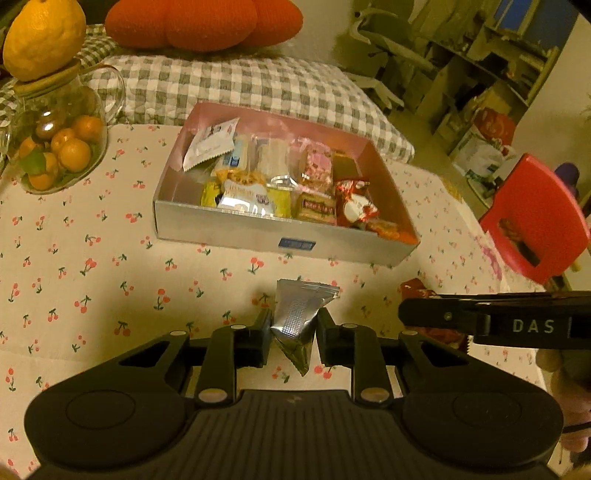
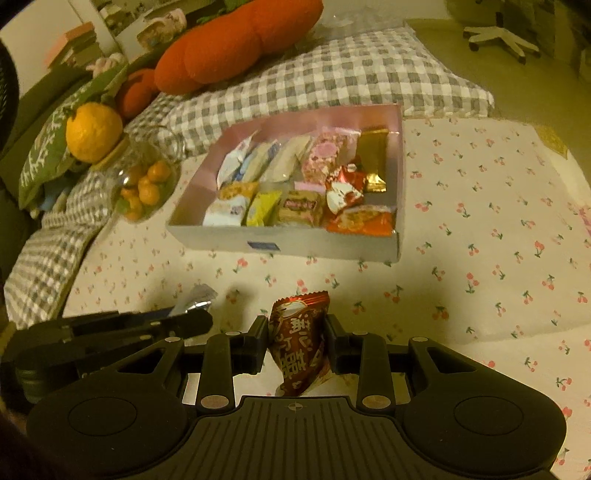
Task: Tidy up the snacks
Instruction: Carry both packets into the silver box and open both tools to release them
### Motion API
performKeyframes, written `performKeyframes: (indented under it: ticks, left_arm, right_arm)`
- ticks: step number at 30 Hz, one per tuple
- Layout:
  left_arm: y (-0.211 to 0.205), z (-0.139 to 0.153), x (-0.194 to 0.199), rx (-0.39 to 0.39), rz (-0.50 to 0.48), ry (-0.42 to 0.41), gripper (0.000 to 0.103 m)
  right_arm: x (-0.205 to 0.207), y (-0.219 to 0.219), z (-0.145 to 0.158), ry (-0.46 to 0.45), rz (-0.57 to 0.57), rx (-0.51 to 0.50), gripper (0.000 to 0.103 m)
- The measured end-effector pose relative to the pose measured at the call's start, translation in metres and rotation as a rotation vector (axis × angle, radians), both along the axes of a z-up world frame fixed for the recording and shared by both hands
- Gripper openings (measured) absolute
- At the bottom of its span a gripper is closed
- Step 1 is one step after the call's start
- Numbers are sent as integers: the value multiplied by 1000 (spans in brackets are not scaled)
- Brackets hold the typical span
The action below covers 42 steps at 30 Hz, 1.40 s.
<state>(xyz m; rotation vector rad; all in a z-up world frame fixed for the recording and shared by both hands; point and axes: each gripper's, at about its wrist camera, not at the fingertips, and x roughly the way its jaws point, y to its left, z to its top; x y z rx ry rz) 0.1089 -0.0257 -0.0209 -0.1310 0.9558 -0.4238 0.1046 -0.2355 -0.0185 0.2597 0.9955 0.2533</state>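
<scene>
A shallow box (image 1: 258,236) (image 2: 295,242), pink inside, stands on the cherry-print cloth and holds several wrapped snacks. My left gripper (image 1: 294,326) is shut on a silver foil packet (image 1: 301,314), pinched between both pads just above the cloth in front of the box. My right gripper (image 2: 296,334) is shut on a dark red snack packet (image 2: 301,343) with white characters, held upright. In the right wrist view the left gripper's side (image 2: 122,328) shows at lower left, with the silver packet (image 2: 195,297) poking out. The right gripper's side (image 1: 498,325) crosses the left wrist view at right.
A glass jar (image 1: 55,147) of small oranges with a large yellow citrus (image 1: 44,37) on its lid stands left of the box. A checked cushion (image 1: 240,88) and an orange plush (image 1: 203,22) lie behind. A red stool (image 1: 535,221) stands off the cloth at right.
</scene>
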Motion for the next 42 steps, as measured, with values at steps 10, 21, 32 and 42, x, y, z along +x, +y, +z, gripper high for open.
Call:
performKeyframes:
  ticks: [10, 21, 32, 42]
  left_arm:
    - [0, 12, 13, -51, 67, -25, 22]
    - [3, 13, 28, -109, 130, -39, 22]
    - [-3, 11, 38, -116, 144, -45, 22]
    - [-18, 9, 56, -73, 129, -74, 22]
  right_arm:
    - [22, -7, 8, -22, -101, 63, 31]
    - [58, -23, 25, -122, -202, 86, 32]
    - [104, -44, 11, -211, -261, 77, 33]
    - [124, -51, -11, -182, -265, 101, 41]
